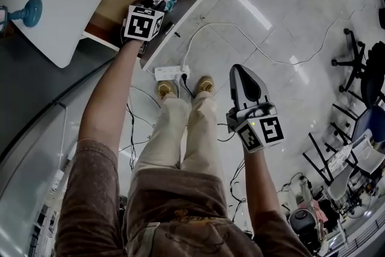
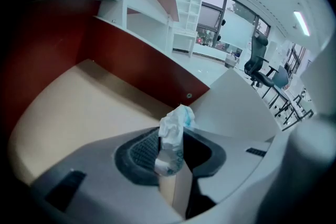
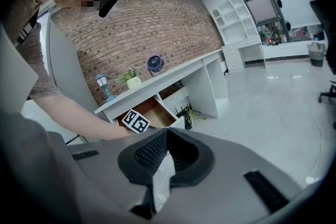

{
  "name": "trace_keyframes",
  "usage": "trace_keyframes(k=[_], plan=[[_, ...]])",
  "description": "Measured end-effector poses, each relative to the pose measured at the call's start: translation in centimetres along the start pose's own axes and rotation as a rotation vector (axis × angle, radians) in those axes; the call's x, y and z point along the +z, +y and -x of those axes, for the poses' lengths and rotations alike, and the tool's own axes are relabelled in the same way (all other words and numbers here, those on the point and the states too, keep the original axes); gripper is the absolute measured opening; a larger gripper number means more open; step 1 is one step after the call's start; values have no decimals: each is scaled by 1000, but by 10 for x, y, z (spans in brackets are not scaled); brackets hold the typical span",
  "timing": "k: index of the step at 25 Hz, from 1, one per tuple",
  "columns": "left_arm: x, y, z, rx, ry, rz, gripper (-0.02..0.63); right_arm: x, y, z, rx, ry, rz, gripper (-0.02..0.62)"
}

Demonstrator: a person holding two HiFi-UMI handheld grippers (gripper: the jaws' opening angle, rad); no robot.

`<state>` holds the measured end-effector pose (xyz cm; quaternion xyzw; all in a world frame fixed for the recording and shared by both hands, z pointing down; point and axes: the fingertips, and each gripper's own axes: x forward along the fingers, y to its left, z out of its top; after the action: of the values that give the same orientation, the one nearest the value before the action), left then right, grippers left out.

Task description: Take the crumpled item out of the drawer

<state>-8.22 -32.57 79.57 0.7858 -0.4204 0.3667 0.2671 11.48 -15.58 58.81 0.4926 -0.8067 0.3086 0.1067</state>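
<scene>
Crumpled item (image 2: 172,136) sits pinched between the jaws of my left gripper (image 2: 169,159), in the open drawer (image 2: 79,113); my right gripper (image 3: 164,150) hangs well apart. Its jaws are together, empty.

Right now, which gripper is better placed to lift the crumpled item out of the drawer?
Left. The left gripper is inside the open drawer with its jaws closed on the crumpled item, which sticks up between them. The right gripper hangs empty over the floor, away from the drawer.
</scene>
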Motion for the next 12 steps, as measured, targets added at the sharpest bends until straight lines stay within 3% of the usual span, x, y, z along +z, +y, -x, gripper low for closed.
trace_keyframes(k=[4, 12], plan=[[12, -5, 16, 8, -19, -11, 109, 7, 4, 1, 16, -22, -12, -3], [40, -12, 65, -7, -82, 44, 110, 35, 6, 5, 10, -10, 59, -3]])
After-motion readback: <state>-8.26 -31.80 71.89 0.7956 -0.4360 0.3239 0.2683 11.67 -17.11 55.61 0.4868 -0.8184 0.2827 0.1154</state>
